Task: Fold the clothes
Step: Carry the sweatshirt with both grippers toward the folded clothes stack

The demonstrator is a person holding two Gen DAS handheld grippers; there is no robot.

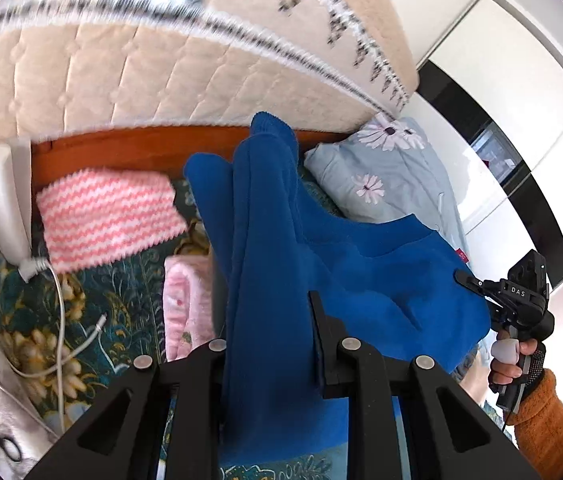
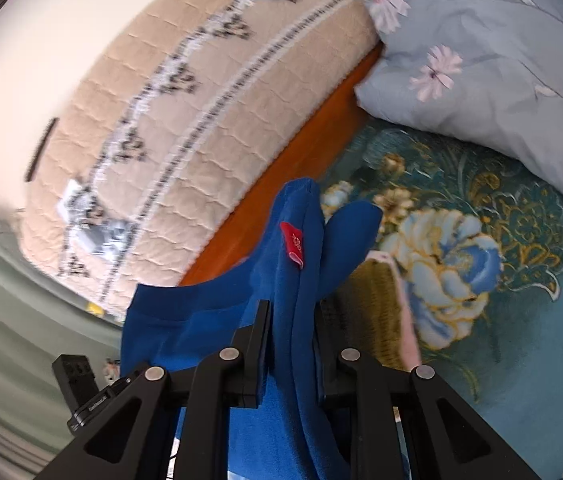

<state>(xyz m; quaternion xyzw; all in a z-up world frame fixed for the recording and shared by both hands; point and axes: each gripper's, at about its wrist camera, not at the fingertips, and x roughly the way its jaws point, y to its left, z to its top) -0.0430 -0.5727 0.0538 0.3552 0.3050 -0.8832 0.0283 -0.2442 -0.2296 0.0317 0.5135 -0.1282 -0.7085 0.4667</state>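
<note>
The bed (image 2: pixel 521 380) lies below and ahead of both your grippers. The blue garment (image 1: pixel 265 240) hangs between them, its long axis running from one to the other. Your left gripper (image 1: pixel 269 320) and right gripper (image 2: pixel 293 332) each pinch a bunched edge; no container is visible.

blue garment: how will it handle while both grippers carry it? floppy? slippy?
Likely floppy: the blue garment bunches in soft folds between the left gripper and sags toward the right gripper. Probably light, as two pinches carry it. The fleecy-looking surface suggests it grips rather than slips.
</note>
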